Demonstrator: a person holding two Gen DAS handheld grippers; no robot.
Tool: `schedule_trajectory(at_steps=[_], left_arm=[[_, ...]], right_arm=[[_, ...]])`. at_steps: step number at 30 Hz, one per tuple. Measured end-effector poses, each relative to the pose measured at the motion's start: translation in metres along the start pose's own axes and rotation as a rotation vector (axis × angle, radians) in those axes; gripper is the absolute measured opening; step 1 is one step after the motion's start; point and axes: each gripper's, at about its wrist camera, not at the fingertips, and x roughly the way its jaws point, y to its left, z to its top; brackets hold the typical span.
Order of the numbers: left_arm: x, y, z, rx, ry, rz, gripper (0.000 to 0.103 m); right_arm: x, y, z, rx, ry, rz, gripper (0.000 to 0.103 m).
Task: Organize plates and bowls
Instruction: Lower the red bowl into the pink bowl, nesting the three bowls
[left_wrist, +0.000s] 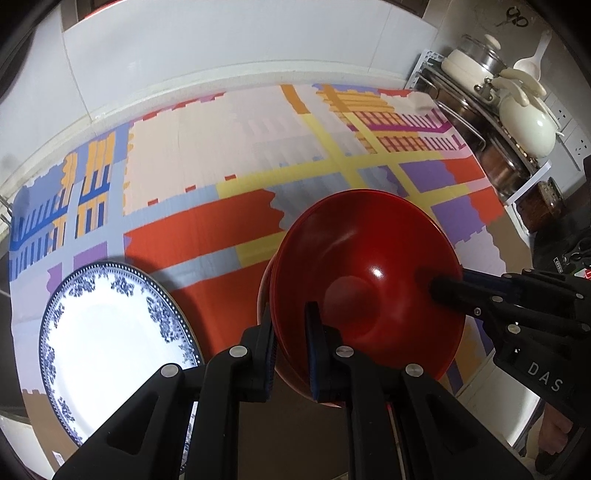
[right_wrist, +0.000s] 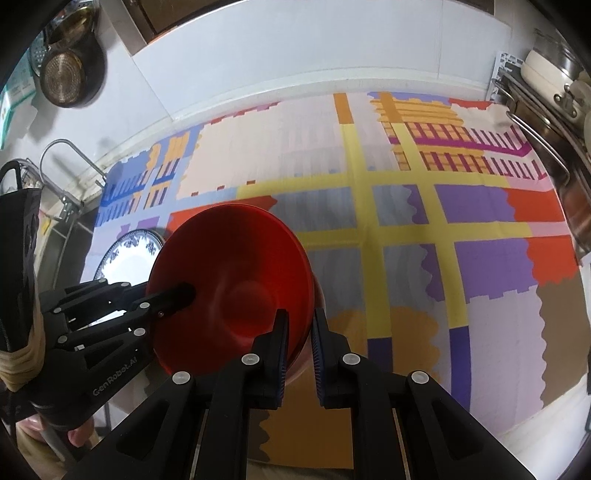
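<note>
A stack of red bowls (left_wrist: 369, 269) is held tilted above the colourful cloth, and both grippers grip it. My left gripper (left_wrist: 290, 325) is shut on the near left rim. My right gripper (right_wrist: 298, 332) is shut on the right rim; it also shows in the left wrist view (left_wrist: 447, 286) with one finger inside the bowl. The stack shows in the right wrist view (right_wrist: 236, 273), where the left gripper (right_wrist: 177, 295) reaches in from the left. A white plate with a blue floral rim (left_wrist: 110, 332) lies flat on the cloth, left of the bowls, and shows in the right wrist view (right_wrist: 129, 254).
A patterned cloth (left_wrist: 221, 166) covers the counter up to a white tiled wall (left_wrist: 221, 44). A metal rack with cream pots and lids (left_wrist: 517, 118) stands at the right. A faucet and sink (right_wrist: 62, 177) lie at the left, with a pan (right_wrist: 66, 77) hung above.
</note>
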Motion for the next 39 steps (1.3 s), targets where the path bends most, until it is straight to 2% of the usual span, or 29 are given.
schedule_trajectory(at_steps=[12, 19, 21, 30, 32, 33, 35, 36, 39], left_arm=[[0.013, -0.001, -0.005, 0.0, 0.037, 0.004, 0.016], [0.016, -0.004, -0.005, 0.017, 0.042, 0.003, 0.023], [0.016, -0.005, -0.005, 0.022, 0.044, -0.004, 0.027], [0.009, -0.018, -0.006, 0.088, 0.043, -0.021, 0.052], [0.006, -0.02, -0.006, 0.098, 0.042, -0.025, 0.058], [0.004, -0.021, -0.006, 0.106, 0.039, -0.021, 0.059], [0.0, -0.022, -0.006, 0.117, 0.025, 0.009, 0.069], [-0.003, -0.022, -0.006, 0.122, 0.008, 0.038, 0.07], [-0.01, -0.017, -0.006, 0.114, -0.01, 0.038, 0.07]], right_arm=[[0.014, -0.005, -0.006, 0.016, 0.035, 0.009, 0.014], [0.02, -0.008, -0.008, 0.026, 0.048, 0.016, 0.014], [0.021, -0.008, -0.009, 0.028, 0.047, 0.016, 0.014], [0.022, -0.008, -0.01, 0.017, 0.047, 0.012, 0.016], [0.022, -0.009, -0.009, 0.018, 0.047, 0.015, 0.025], [0.021, -0.009, -0.009, 0.017, 0.046, 0.013, 0.027], [0.02, -0.009, -0.009, 0.015, 0.039, 0.01, 0.028], [0.02, -0.01, -0.009, 0.014, 0.037, 0.011, 0.028], [0.017, -0.01, -0.009, 0.014, 0.027, 0.005, 0.035]])
